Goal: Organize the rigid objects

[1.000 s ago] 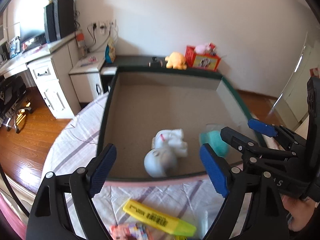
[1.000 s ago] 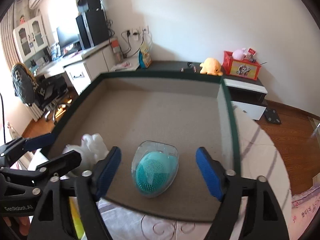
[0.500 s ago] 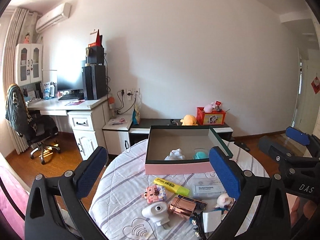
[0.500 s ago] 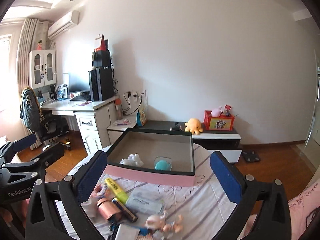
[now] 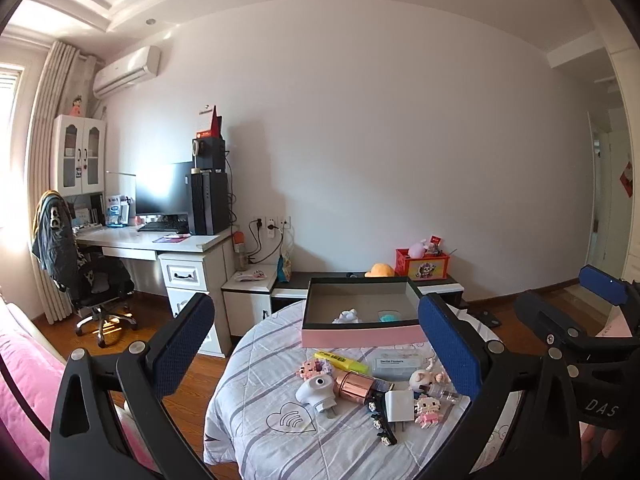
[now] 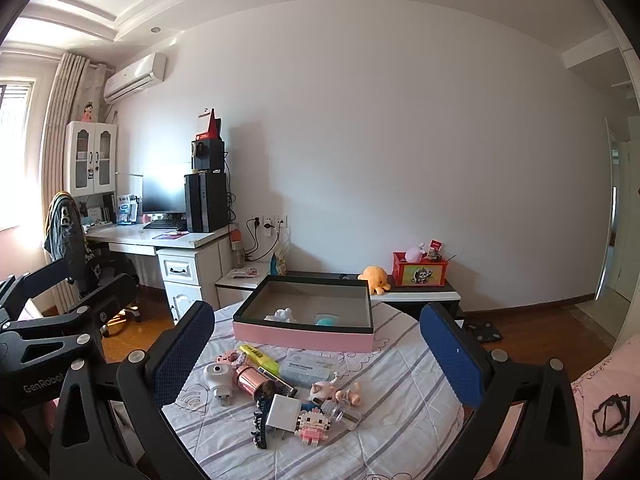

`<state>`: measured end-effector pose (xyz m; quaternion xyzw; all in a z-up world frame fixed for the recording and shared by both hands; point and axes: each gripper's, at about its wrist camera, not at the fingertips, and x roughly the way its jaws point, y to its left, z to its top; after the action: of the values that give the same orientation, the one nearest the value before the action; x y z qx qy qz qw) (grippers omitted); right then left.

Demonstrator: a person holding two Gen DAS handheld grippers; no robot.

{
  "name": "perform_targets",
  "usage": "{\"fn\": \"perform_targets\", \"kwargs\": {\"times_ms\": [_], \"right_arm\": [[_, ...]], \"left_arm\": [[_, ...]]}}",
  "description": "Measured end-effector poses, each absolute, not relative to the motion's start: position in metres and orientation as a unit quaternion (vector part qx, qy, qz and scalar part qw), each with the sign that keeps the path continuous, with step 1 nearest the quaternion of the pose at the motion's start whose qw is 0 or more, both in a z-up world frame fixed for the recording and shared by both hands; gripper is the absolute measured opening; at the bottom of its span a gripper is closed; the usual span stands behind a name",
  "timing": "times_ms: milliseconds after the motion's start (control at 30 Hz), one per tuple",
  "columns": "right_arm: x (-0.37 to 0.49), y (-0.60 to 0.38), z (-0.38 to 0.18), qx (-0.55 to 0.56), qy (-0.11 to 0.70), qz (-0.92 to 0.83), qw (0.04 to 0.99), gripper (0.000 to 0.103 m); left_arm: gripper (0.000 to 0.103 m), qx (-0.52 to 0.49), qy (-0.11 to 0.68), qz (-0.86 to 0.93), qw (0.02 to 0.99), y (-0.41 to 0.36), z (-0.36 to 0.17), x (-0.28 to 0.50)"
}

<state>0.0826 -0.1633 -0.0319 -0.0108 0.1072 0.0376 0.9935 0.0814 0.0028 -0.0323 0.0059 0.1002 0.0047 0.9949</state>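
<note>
My left gripper (image 5: 316, 344) is a black plastic frame with two long fingers, each faced with a dark blue textured pad (image 5: 182, 344). Round silver screw heads sit at the pivots, and triangular cut-outs lighten the finger bases. My right gripper (image 6: 320, 350) is built the same, blue pads (image 6: 454, 354) on black arms. Seen from the other camera, the right unit's side carries white letters "DAS", and the left one's side reads "GenRobot".
</note>
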Motion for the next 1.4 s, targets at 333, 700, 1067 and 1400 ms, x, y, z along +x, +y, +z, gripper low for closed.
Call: {"fn": "perform_targets", "kwargs": {"times_ms": [333,700,1067,1400], "right_arm": [[0.052,-0.16,-0.019,-0.014,0.084,0.032,0.996,0.103],[0.056,-0.16,-0.024,-0.013,0.094,0.032,0.995,0.103],[0.061,-0.156,-0.026,-0.013,0.101,0.035,0.994,0.103],[0.078,-0.152,-0.043,-0.016,0.127,0.04,0.991,0.103]], "left_arm": [[0.103,0.01,0.077,0.016,0.997,0.002,-0.024,0.059],[0.103,0.008,0.088,0.016,0.996,0.002,-0.031,0.062],[0.103,0.005,0.092,0.022,0.996,0.005,-0.039,0.065],[0.103,-0.003,0.124,0.018,0.992,0.011,-0.062,0.089]]}}
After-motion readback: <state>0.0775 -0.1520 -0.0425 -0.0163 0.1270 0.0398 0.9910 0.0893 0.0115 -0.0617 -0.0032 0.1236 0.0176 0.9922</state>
